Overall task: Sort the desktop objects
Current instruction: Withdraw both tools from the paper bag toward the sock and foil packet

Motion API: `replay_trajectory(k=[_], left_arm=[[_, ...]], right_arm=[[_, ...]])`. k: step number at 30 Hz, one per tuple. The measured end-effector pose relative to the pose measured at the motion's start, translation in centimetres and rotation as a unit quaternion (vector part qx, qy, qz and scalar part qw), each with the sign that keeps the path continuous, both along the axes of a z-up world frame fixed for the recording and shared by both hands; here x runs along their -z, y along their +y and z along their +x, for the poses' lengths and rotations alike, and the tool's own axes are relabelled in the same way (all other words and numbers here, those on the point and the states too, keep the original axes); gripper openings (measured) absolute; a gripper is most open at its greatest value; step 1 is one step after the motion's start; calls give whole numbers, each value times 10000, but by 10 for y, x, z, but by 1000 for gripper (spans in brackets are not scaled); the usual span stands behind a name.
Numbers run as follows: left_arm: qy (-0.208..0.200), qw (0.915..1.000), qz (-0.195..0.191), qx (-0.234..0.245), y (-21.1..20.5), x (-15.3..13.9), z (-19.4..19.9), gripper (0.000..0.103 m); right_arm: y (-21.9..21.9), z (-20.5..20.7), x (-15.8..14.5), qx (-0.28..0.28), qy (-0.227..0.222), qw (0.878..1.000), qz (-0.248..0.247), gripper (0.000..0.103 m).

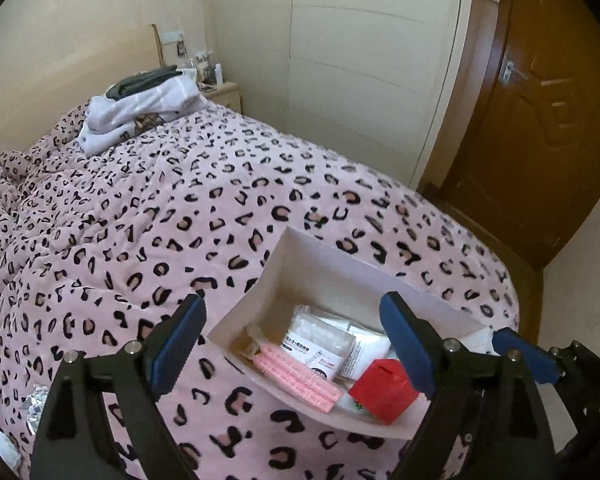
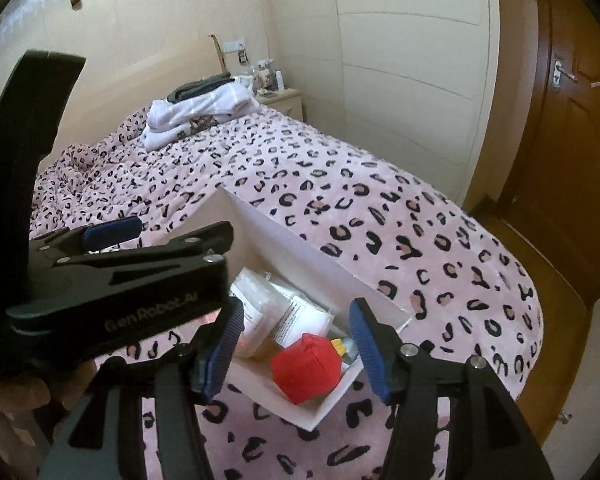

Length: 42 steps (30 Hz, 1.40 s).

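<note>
Now, box: on the bed, collecting the sorted items.
Contents: red cube, pink comb and swab packs lie inside.
Left claw: released, empty, over the box.
Right claw: half spread, empty, above the cube.

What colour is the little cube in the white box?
Red. The cube shows best in the right wrist view.
</note>
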<state>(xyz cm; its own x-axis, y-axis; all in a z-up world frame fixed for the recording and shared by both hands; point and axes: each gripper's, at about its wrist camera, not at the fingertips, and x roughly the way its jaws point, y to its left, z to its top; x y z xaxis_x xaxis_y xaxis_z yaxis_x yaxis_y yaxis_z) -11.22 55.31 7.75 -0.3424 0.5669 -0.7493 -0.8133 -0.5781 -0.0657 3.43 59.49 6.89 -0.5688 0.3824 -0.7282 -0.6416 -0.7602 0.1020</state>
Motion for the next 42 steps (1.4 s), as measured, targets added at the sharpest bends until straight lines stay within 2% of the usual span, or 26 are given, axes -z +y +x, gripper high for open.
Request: replay_trajectory(k=[6, 9, 11, 17, 23, 31, 37, 42], left_arm=[[-265, 9994, 224, -7, -15, -20, -4, 93], [-450, 9982, 390, -60, -34, -27, -5, 93], [-428, 9980, 435, -154, -49, -30, -3, 93], [-183, 9970, 442, -612, -125, -28, 15, 93], [55, 9891, 247, -1449, -215, 1, 35, 93], [129, 9702, -136, -2414, -330, 28, 56, 93], [276, 9452, -366, -3233, -405, 25, 65, 93], [327, 9280, -360, -3695, -454, 23, 72, 94]], right_arm=[[-11, 12, -23, -10, 159, 9998, 155, 57], [-18, 19, -32, -60, 197, 9997, 156, 57], [-25, 27, -39, -126, 285, 9994, 175, 57], [-52, 50, -43, -243, 487, 9985, 100, 57], [-96, 53, -22, -634, 462, 9969, 33, 57], [-168, 26, 10, -1389, 327, 9895, -239, 57], [-233, 1, 26, -1924, 356, 9796, -463, 57], [-284, -19, 35, -2212, 343, 9723, -669, 57]])
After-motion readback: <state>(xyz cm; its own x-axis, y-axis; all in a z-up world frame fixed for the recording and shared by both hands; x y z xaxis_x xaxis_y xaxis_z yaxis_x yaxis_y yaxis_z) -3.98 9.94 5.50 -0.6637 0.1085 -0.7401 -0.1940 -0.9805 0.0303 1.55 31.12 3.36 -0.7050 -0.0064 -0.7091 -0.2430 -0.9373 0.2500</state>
